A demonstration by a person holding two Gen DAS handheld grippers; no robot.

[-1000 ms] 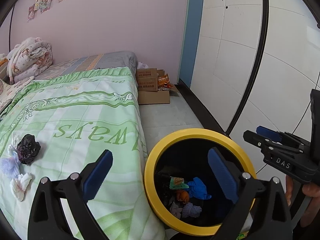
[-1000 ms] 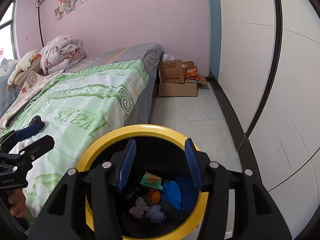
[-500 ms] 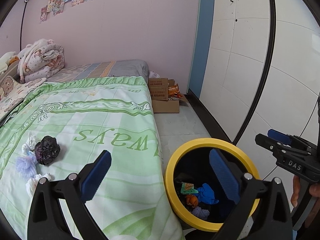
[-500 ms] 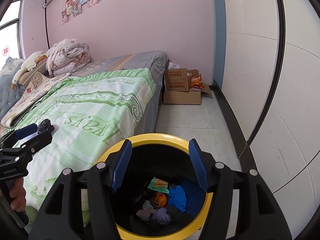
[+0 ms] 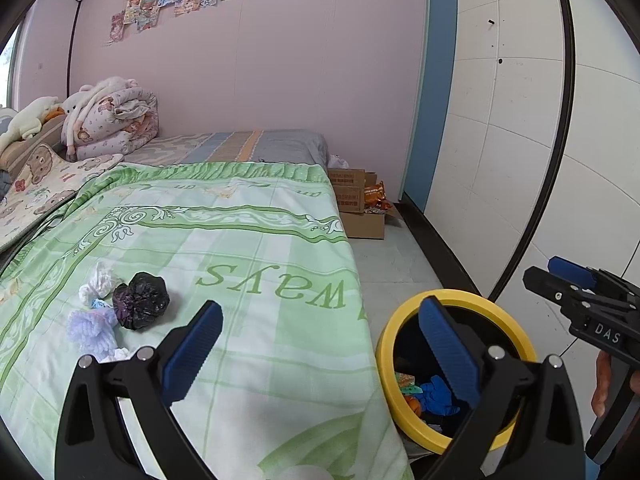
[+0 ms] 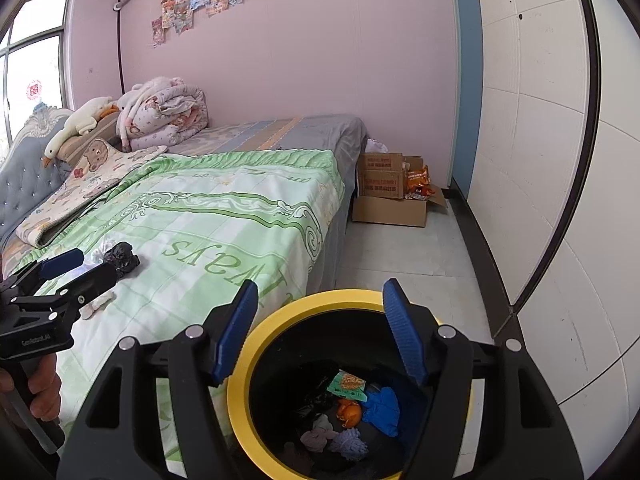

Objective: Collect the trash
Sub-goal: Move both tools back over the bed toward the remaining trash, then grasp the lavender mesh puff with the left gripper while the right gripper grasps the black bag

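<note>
Now, trash on bed: I see a crumpled black bag (image 5: 141,306), a white wad (image 5: 98,282) and a lilac fluffy wad (image 5: 90,330) lying together on the green quilt (image 5: 256,248).
Bin: yellow-rimmed bin (image 6: 288,314) on the floor just beside the bed, holding blue, orange and grey scraps.
Right gripper (image 6: 318,334): above the bin, my fingers have just been opening, nothing between them.
Left gripper (image 5: 320,354): fingers spread wide, empty, over the quilt's edge.
</note>
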